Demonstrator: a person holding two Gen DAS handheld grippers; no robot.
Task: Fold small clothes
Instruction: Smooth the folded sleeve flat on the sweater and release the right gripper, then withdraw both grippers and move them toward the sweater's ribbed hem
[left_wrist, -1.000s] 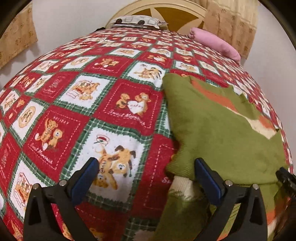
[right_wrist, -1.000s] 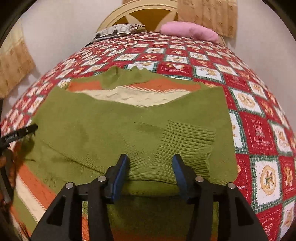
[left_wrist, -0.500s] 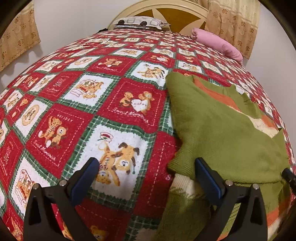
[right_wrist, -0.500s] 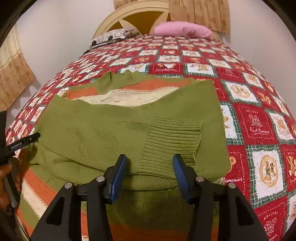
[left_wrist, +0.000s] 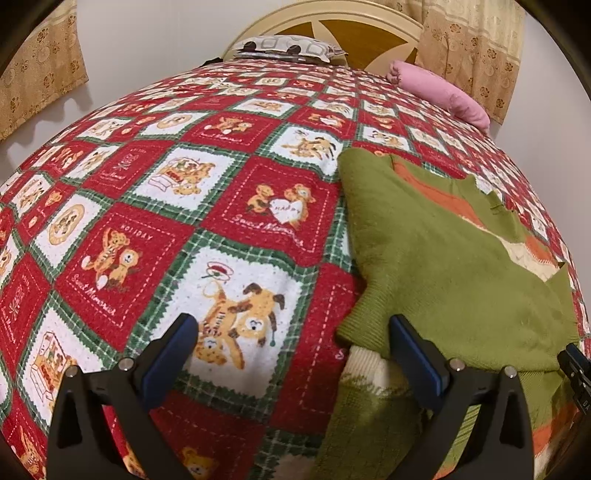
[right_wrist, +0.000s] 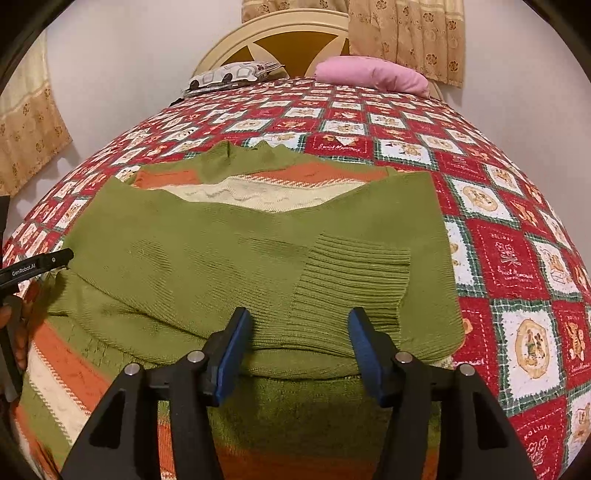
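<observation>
A green knit sweater (right_wrist: 229, 254) with orange and cream stripes lies on the bed, both sleeves folded across its front; a ribbed cuff (right_wrist: 354, 280) lies on top. My right gripper (right_wrist: 297, 354) is open and empty, just above the sweater's near part. My left gripper (left_wrist: 290, 354) is open and empty over the quilt, its right finger beside the sweater's left edge (left_wrist: 424, 266). The left gripper's tip (right_wrist: 37, 266) shows at the left edge of the right wrist view.
The bed has a red, white and green teddy-bear quilt (left_wrist: 184, 229). A patterned pillow (left_wrist: 288, 46) and a pink pillow (left_wrist: 443, 92) lie at the headboard (right_wrist: 288, 40). Curtains hang on both sides. Walls stand close around the bed.
Both grippers have drawn back and up a little from the sweater, so more of the bed shows. The sweater has not moved. Both stay open.
</observation>
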